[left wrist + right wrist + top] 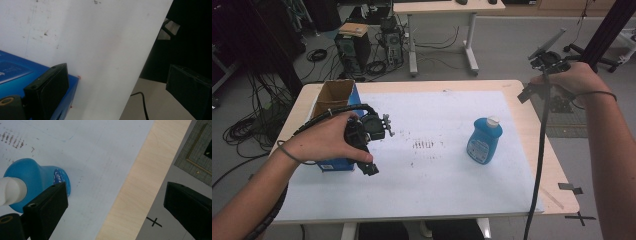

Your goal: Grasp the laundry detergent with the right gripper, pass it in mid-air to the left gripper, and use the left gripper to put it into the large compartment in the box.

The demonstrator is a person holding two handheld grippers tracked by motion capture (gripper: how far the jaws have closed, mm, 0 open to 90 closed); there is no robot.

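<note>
Over the table (532,150), both my tongs gape empty; my right tongs (539,75) hover off-line, so a careless descent could topple the bottle (484,140).

text: none legible | blue bottle (484,140): label print too small and blurred to read | blue box (15,72), left of bottle: pale print blurred, unreadable | floor right of bottle: black tape cross (154,222)
</note>
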